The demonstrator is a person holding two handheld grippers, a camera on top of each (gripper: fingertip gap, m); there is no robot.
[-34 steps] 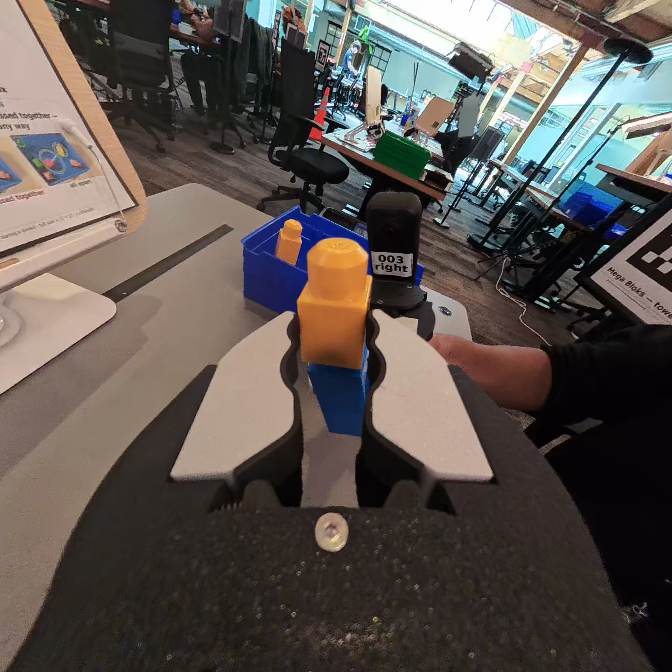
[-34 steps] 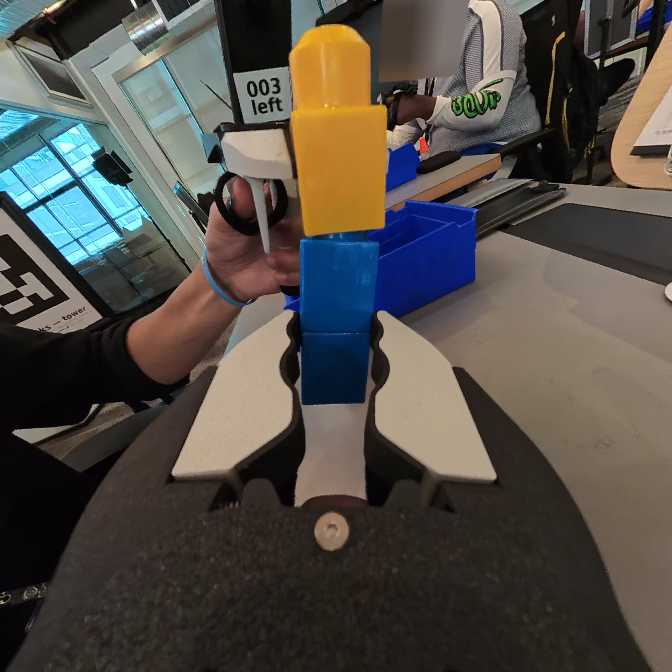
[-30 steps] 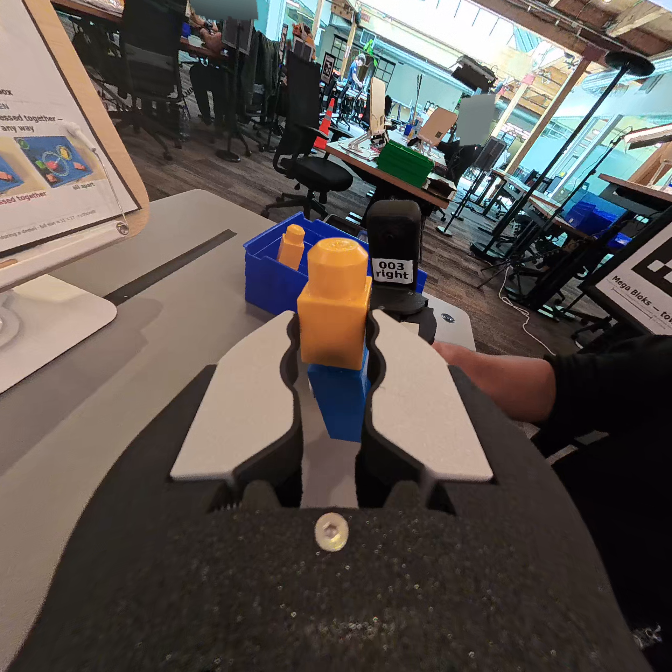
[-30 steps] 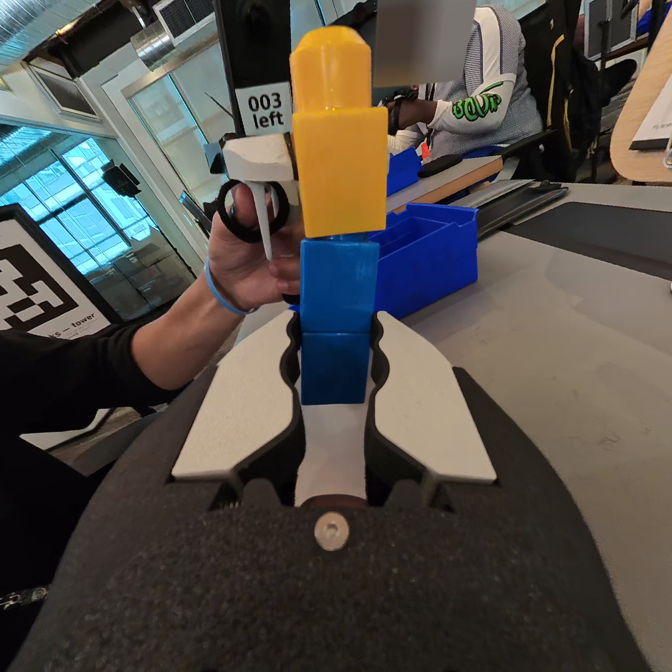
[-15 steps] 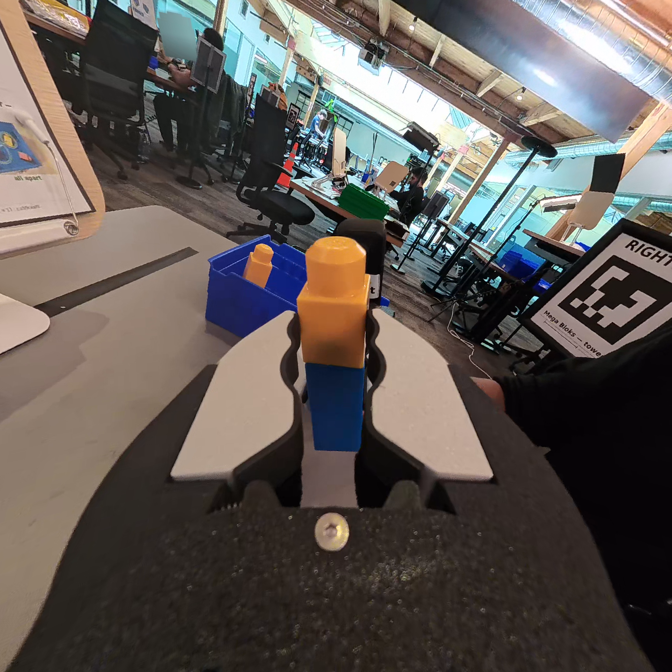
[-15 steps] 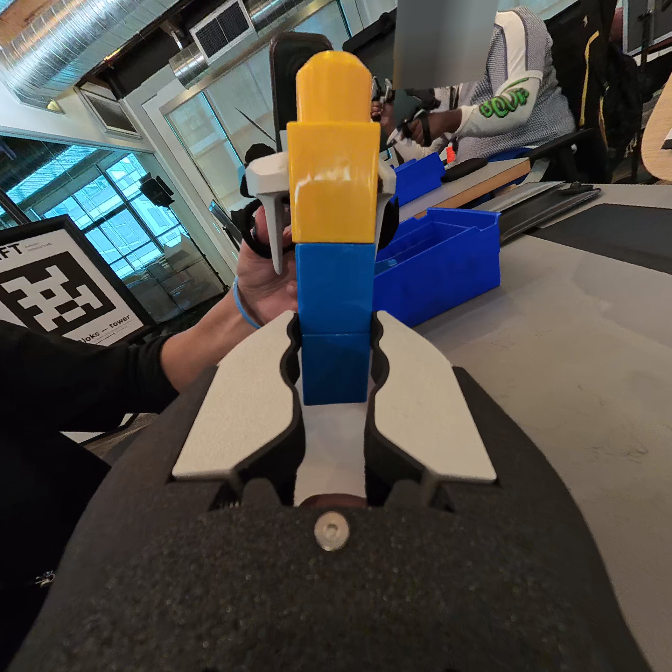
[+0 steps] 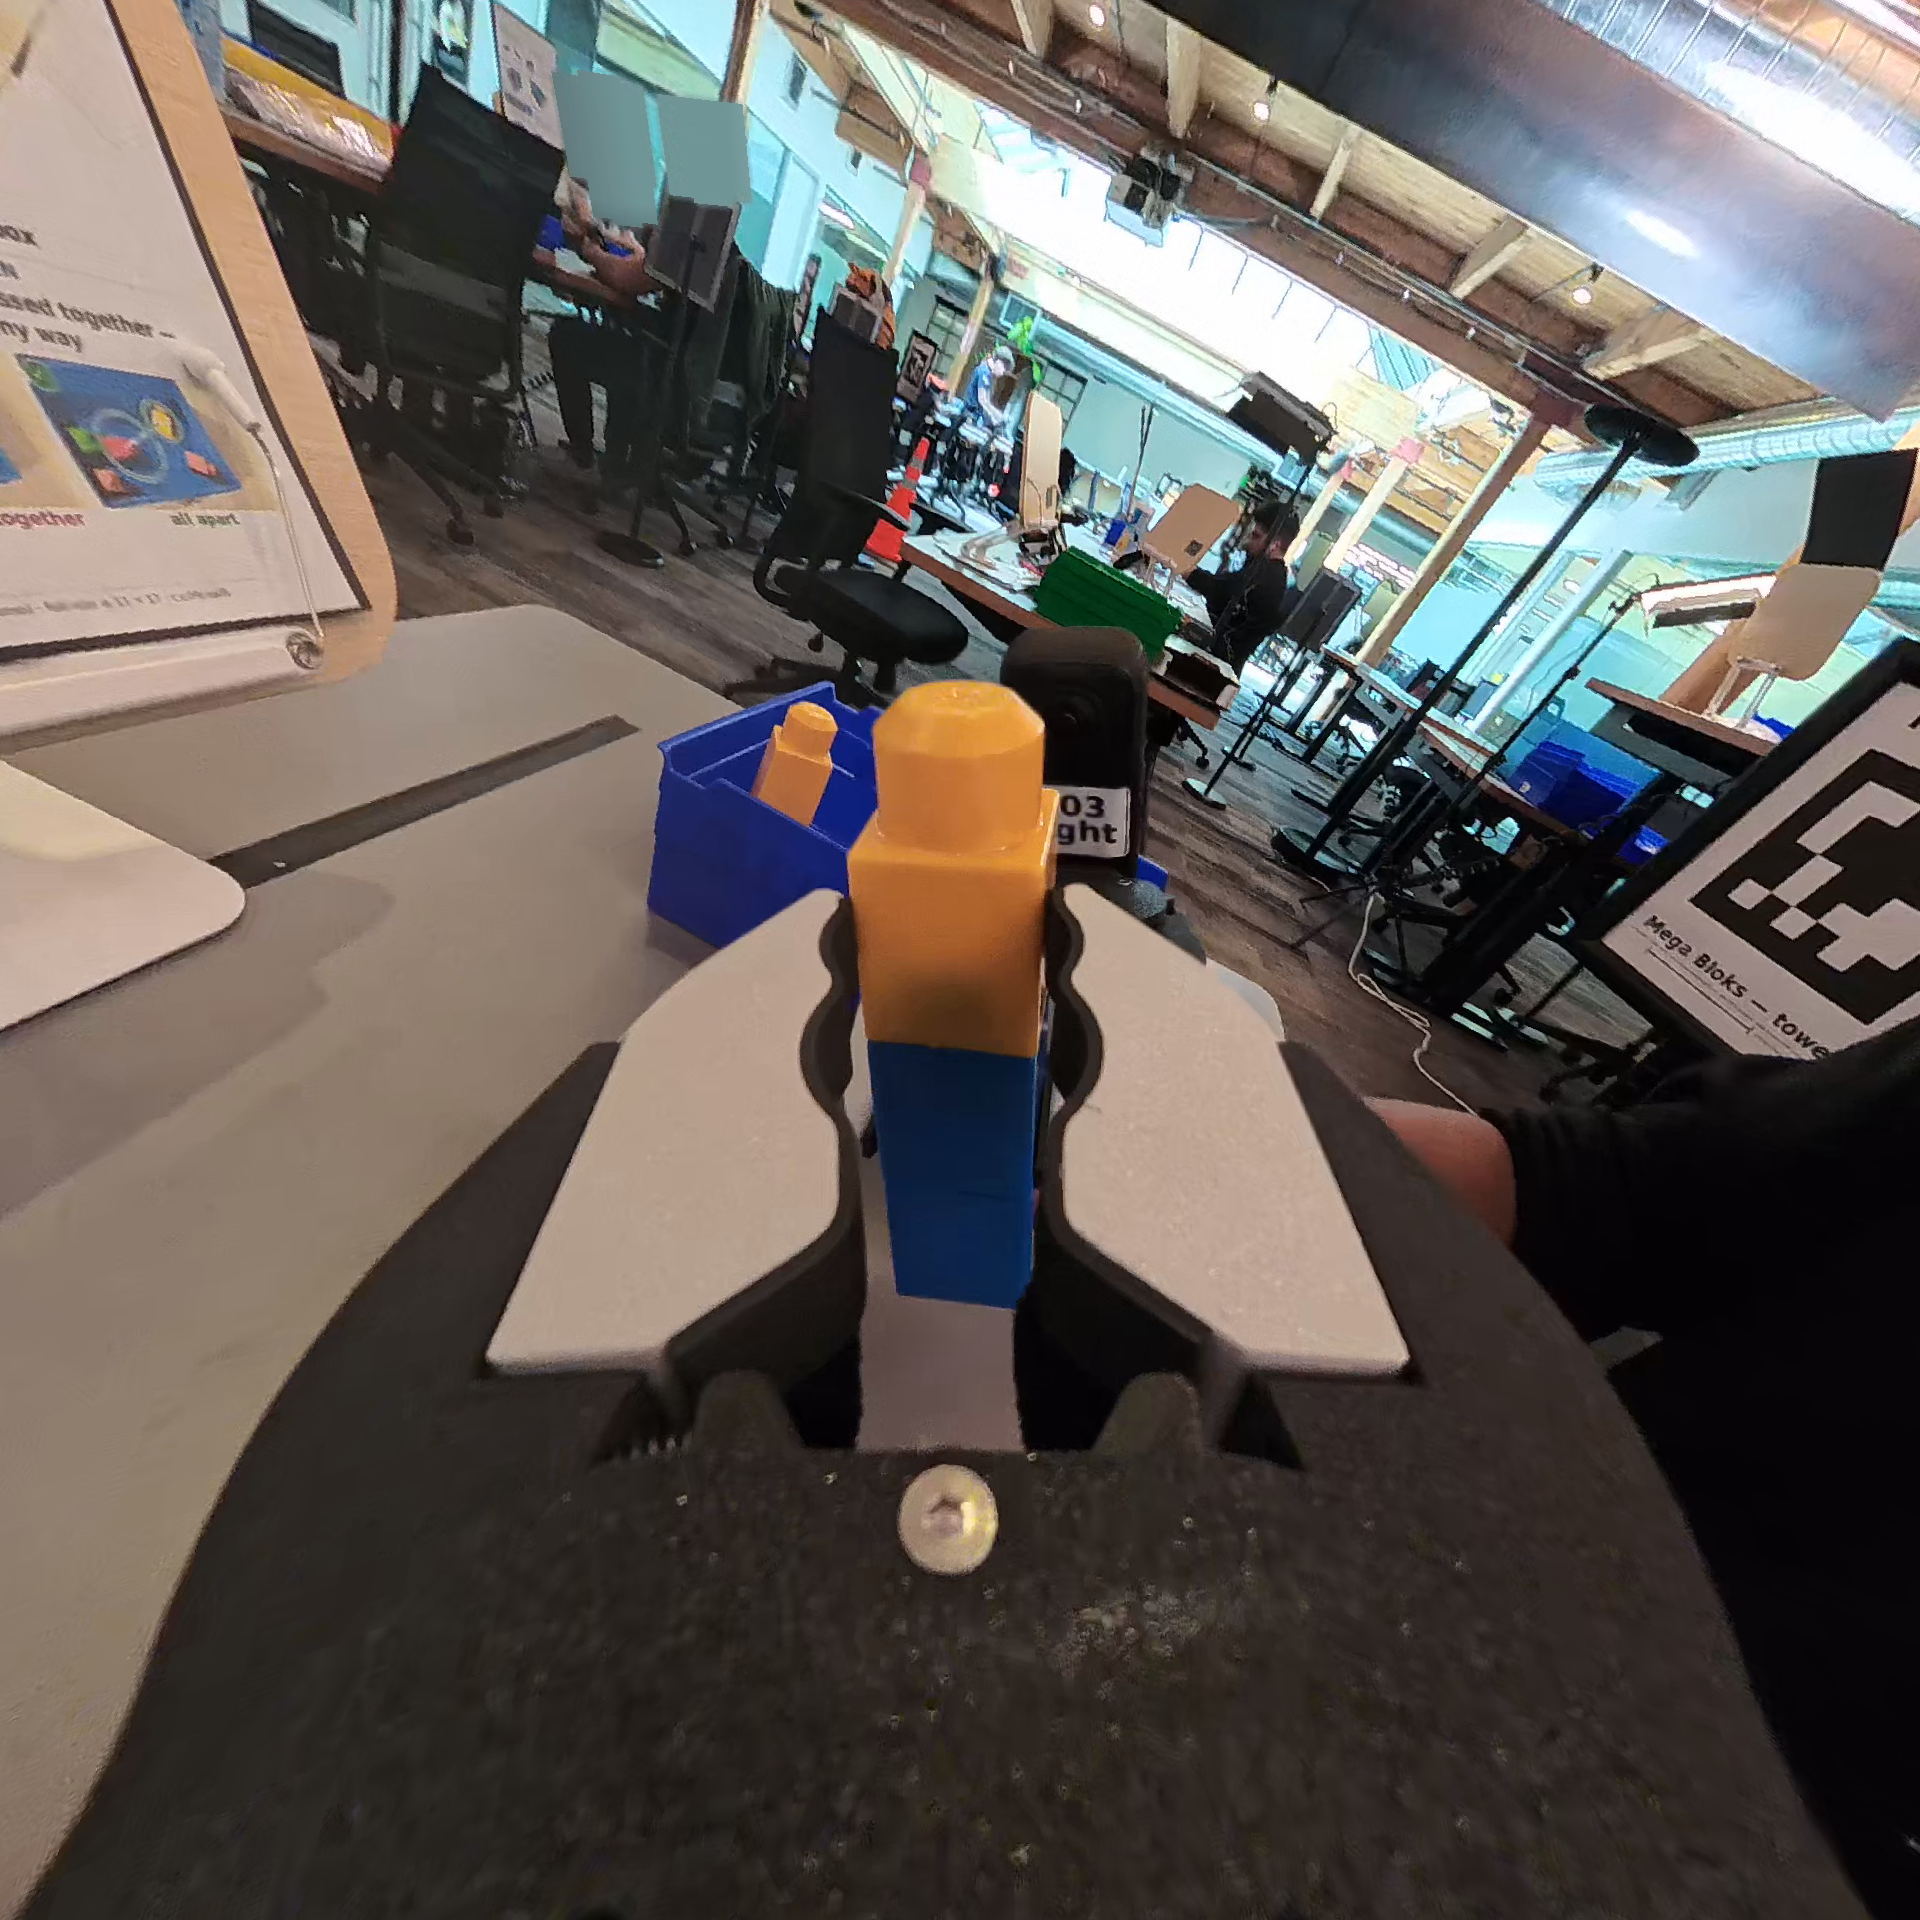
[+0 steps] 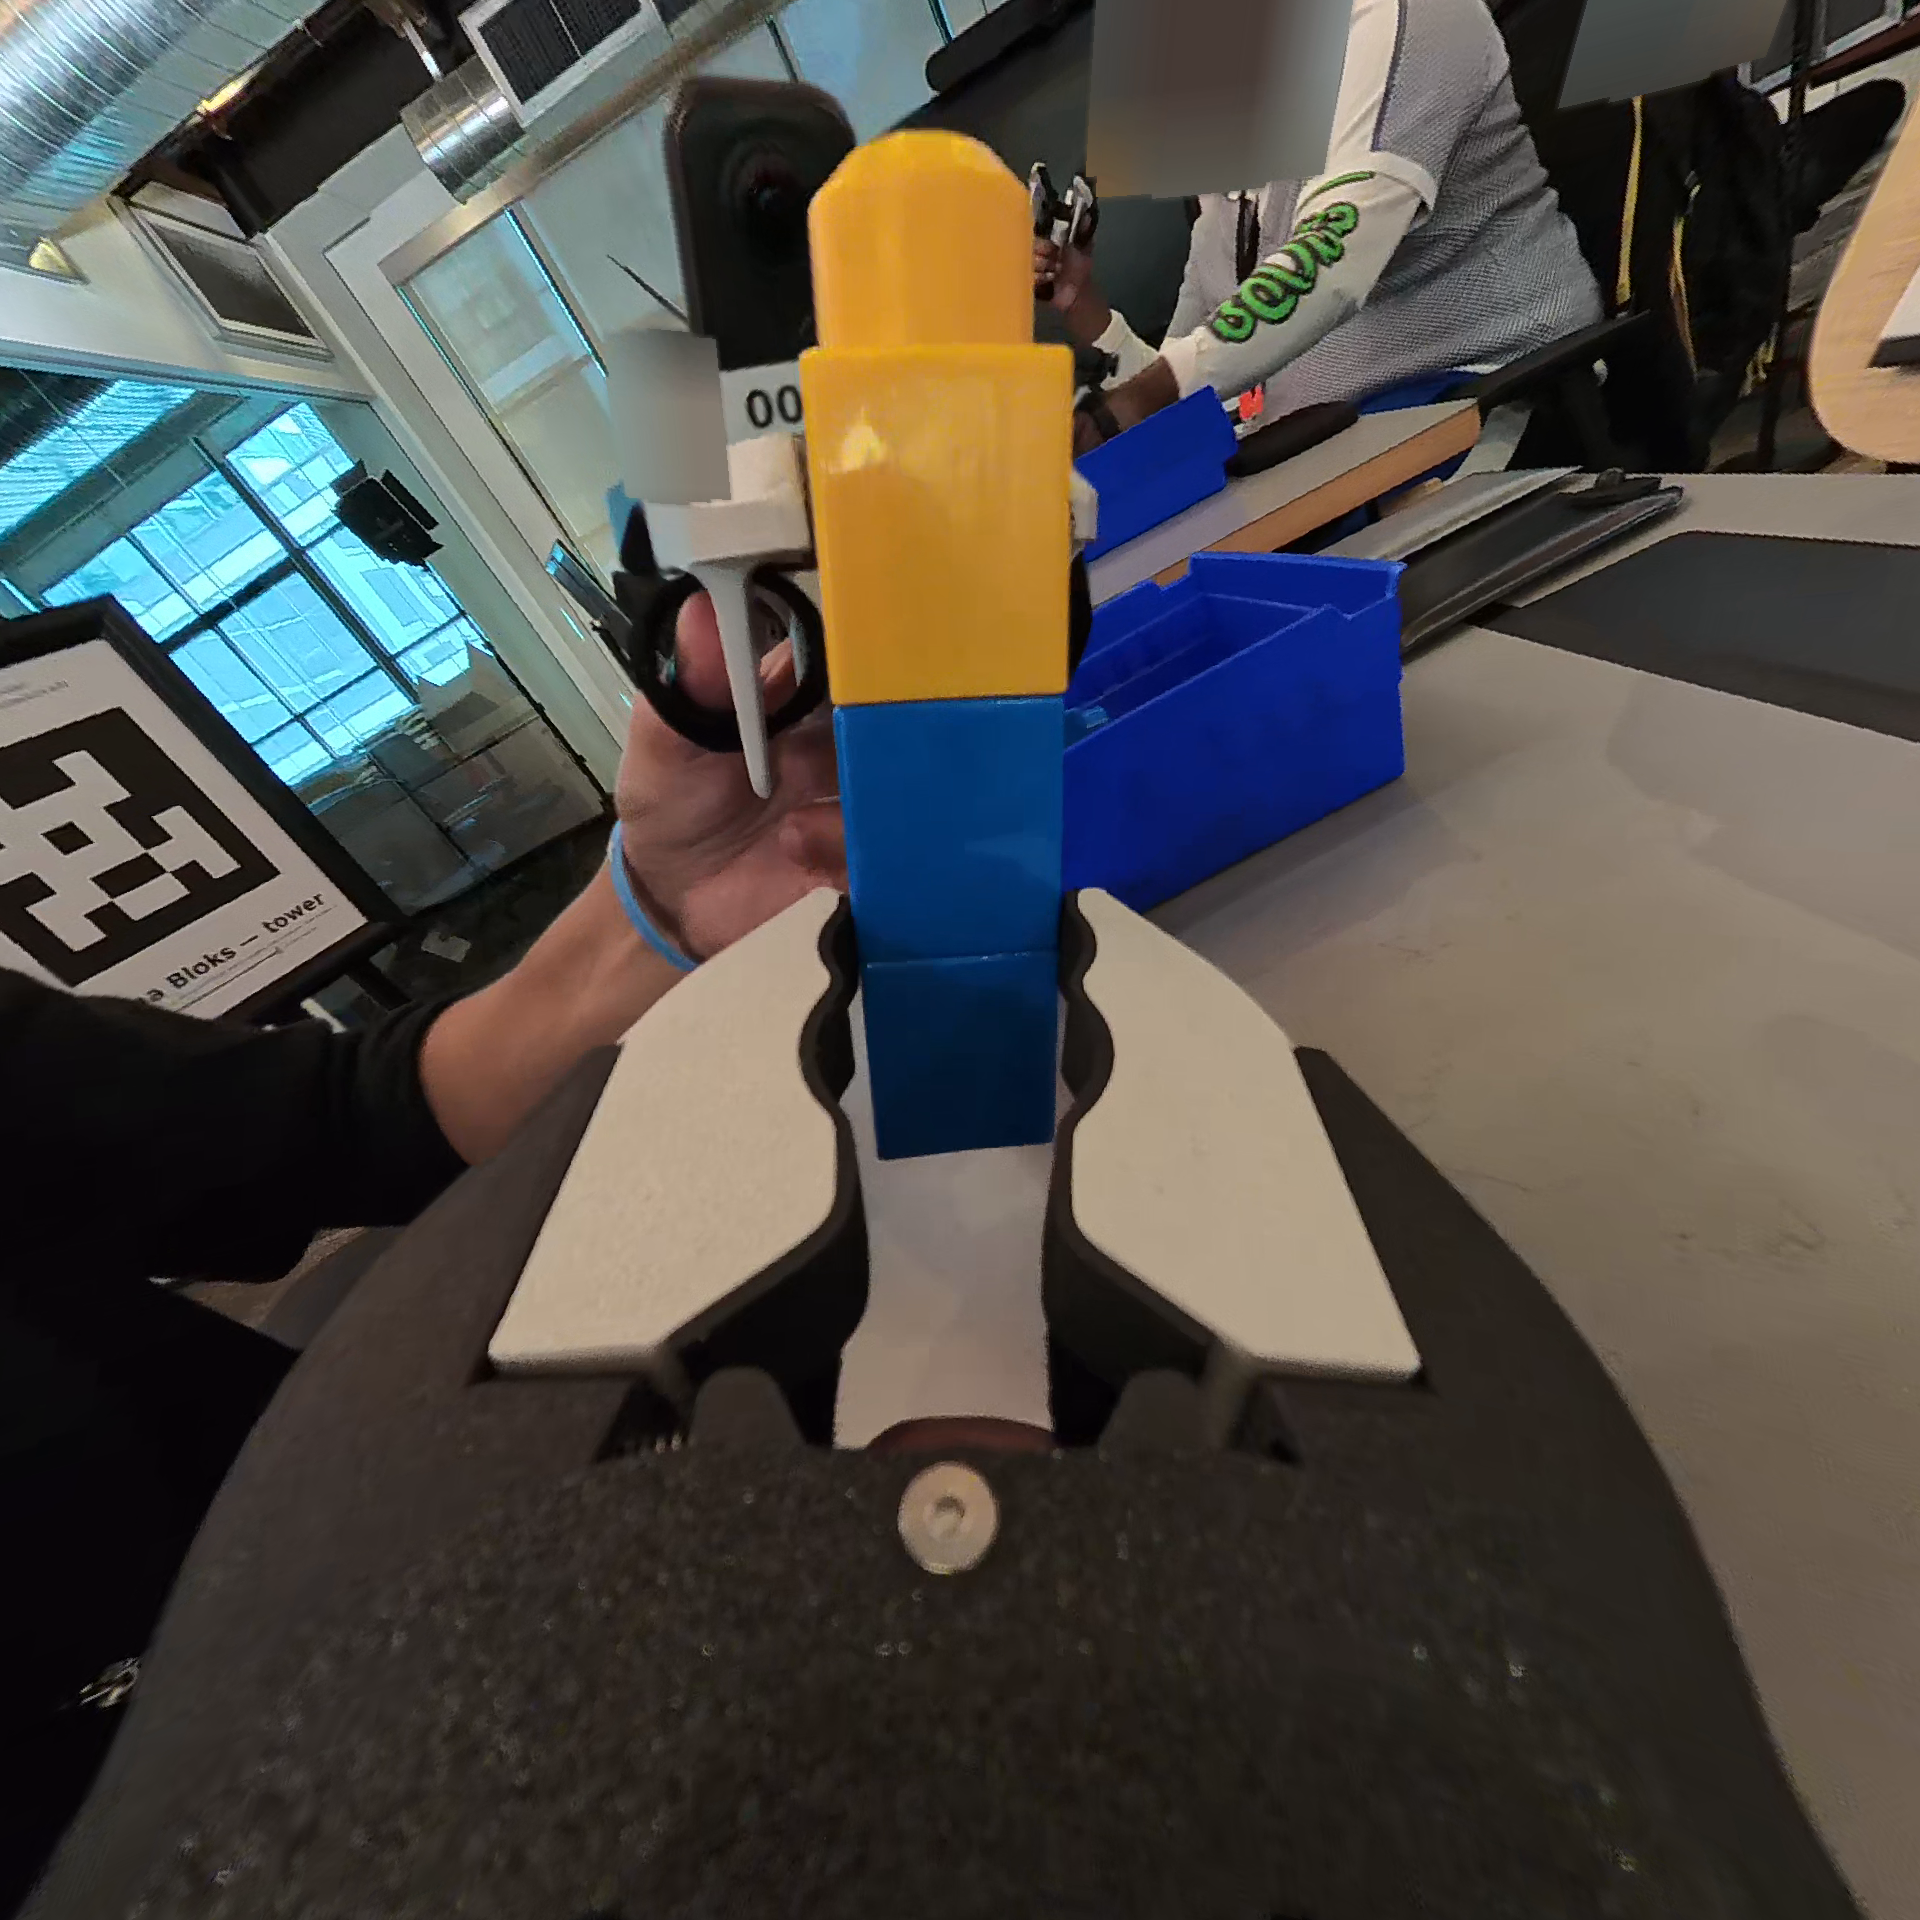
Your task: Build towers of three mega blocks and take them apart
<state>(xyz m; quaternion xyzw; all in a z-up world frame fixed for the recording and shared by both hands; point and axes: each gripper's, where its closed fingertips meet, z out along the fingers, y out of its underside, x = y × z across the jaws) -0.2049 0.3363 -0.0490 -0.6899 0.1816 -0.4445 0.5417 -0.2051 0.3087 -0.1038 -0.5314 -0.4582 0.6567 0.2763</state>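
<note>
A tower of three blocks is held in the air between both grippers: a yellow block [image 8: 940, 520] on top, a blue block [image 8: 951, 821] in the middle and a darker blue block [image 8: 961, 1055] at the bottom. My left gripper [image 7: 945, 935] is shut on the yellow block [image 7: 951, 935], with the blue blocks [image 7: 956, 1164] below it. My right gripper [image 8: 956, 977] is shut on the bottom blue block. The left gripper also shows behind the tower in the right wrist view [image 8: 748, 520]. Another yellow block [image 7: 798, 767] stands in the blue bin [image 7: 727, 862].
The blue bin [image 8: 1247, 758] sits on the grey table [image 8: 1610, 935] beyond the tower. An instruction board on a white stand [image 7: 125, 416] is at the far left. A sign with a black-and-white marker [image 7: 1808, 894] stands off the table to the right. People sit at desks behind. Left tips to right tips: about 6 centimetres.
Both grippers have swung a little with the tower still held; the bin and board have shifted right in the left wrist view. The grips have not changed.
</note>
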